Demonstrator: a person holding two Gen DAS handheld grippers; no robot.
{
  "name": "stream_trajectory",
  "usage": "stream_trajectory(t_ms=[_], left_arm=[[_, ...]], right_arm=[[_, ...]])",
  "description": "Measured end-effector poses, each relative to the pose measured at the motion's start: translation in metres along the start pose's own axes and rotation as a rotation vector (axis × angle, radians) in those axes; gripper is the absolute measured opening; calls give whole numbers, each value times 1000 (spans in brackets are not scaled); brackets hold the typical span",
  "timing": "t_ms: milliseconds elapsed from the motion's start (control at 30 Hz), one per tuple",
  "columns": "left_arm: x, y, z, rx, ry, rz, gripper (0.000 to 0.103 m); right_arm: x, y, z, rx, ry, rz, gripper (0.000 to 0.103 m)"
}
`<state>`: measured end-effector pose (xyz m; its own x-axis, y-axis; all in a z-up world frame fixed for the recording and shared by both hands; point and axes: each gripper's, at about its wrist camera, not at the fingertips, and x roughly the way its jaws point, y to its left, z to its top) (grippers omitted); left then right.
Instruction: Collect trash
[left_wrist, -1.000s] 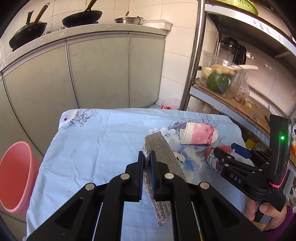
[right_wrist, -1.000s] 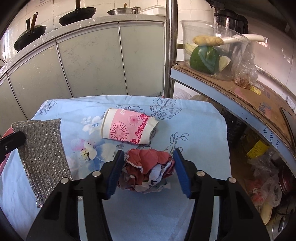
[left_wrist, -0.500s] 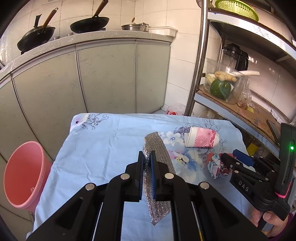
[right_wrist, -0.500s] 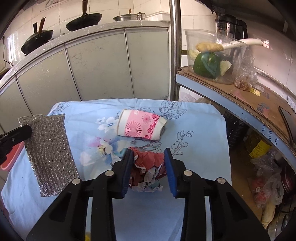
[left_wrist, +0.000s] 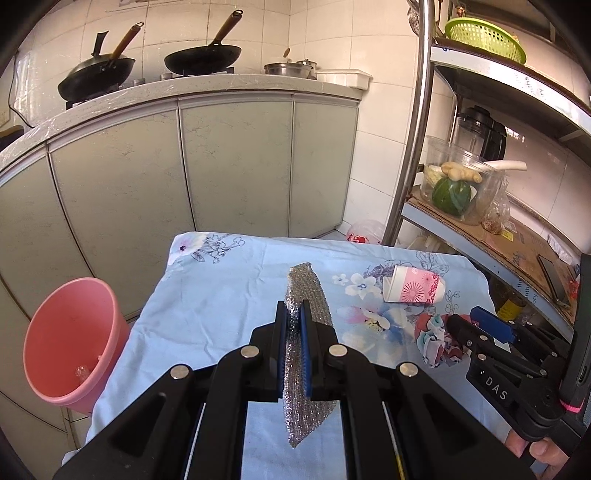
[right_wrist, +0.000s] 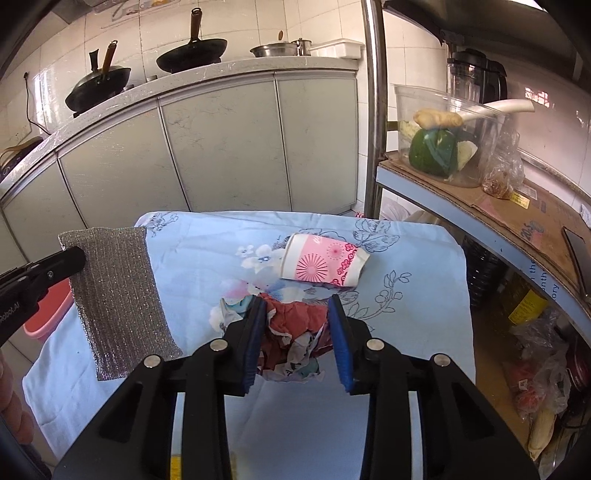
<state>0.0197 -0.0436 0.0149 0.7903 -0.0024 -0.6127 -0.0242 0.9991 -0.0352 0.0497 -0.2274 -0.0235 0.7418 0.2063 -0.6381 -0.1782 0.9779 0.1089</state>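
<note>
My left gripper (left_wrist: 293, 310) is shut on a silver mesh scouring pad (left_wrist: 308, 291), which hangs from its pads above the blue floral tablecloth (left_wrist: 221, 288). The right wrist view shows the same pad (right_wrist: 118, 295) at the left. My right gripper (right_wrist: 297, 306) is shut on a crumpled red, white and teal paper wad (right_wrist: 295, 332), held just over the cloth. A pink patterned paper cup (right_wrist: 321, 264) lies on its side beyond the wad, apart from both grippers. Beside the table's left edge stands a pink bucket (left_wrist: 70, 339).
A metal shelf rack (left_wrist: 480, 236) with a clear tub of vegetables stands close along the table's right side, its steel post (left_wrist: 413, 147) at the far right corner. Grey cabinets (left_wrist: 236, 166) with woks on top run behind the table. Bags lie under the rack.
The right jaws have closed on the paper wad. Both grippers have risen and drawn back, carrying the pad and the wad up from the cloth. The cup has stayed put.
</note>
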Motion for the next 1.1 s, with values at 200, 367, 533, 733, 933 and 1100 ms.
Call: stream_trajectory(t_ms=[200, 367, 533, 733, 933, 1100], left_arm=[[-9, 15, 0, -26, -9, 23, 6], [-17, 30, -1, -52, -21, 51, 6], [-25, 46, -2, -74, -31, 82, 6], [-33, 65, -4, -104, -44, 115, 6], [-39, 87, -5, -138, -55, 148, 6], [-46, 108, -6, -165, -68, 187, 6]], right_arm=[[-6, 18, 2, -30, -10, 25, 35], [-10, 37, 6, -63, -21, 54, 35], [-13, 57, 11, -86, -30, 91, 35], [-13, 83, 17, -118, -33, 130, 35], [-12, 112, 22, -157, -31, 173, 35], [-10, 140, 27, -190, -28, 217, 35]])
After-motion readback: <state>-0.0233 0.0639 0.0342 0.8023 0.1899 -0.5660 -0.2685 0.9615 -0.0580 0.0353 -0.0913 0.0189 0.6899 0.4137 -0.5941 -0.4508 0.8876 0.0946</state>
